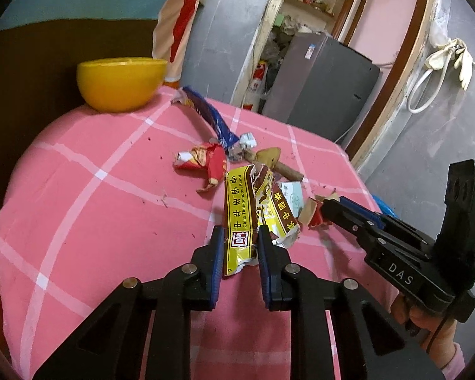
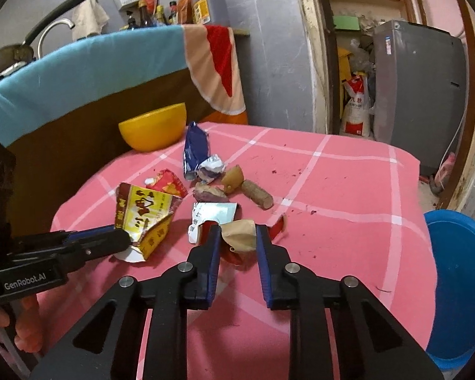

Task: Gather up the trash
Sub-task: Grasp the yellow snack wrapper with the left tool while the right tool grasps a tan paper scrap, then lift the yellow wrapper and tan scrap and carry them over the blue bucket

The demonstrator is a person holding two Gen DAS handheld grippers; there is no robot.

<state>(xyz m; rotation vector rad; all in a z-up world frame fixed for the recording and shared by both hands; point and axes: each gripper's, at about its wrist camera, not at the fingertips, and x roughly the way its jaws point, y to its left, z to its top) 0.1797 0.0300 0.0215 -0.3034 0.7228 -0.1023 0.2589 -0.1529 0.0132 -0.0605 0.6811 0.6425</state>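
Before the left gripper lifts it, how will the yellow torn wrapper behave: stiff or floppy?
The yellow torn wrapper looks thin and crumpled, so it will probably flop and weigh little. Its torn edge may rip further. The left gripper straddles one end, so the far part likely droops.

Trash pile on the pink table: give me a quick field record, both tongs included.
surface: pink checked cloth
left tongs: closed around the yellow-brown wrapper
right tongs: closed around a tan-and-red paper scrap
loose trash: red wrapper, blue wrapper, white packet, brown stub
container on table: yellow bowl, far corner, contents not visible
beside table: blue tub, right of the table
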